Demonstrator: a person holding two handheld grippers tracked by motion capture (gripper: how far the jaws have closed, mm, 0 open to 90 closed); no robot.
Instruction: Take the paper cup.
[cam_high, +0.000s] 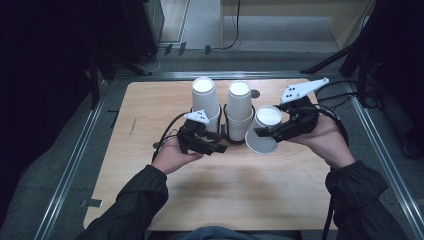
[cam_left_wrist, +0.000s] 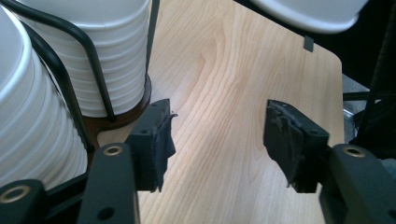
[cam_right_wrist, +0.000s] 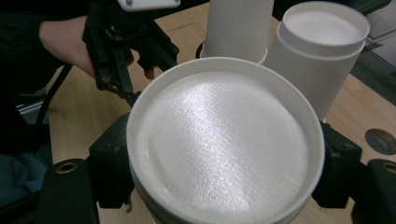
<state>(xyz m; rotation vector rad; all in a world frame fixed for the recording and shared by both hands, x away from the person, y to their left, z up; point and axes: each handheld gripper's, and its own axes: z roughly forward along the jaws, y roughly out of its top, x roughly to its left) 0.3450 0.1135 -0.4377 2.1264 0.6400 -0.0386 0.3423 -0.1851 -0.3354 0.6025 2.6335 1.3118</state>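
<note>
High view has both tongs near the table's far edge; left tongs w/ jaws apart, nothing between, beside the wire rack of stacked cups. Right tongs clamp a white paper cup base-up, tilted, just right of the stacks. Right gripper view gives the cup's recessed, faintly textured base w/ raised rim.

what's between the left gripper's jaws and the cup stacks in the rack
The black wire rack runs in front of the cup stacks; otherwise nothing. The left gripper is open over bare table.
</note>
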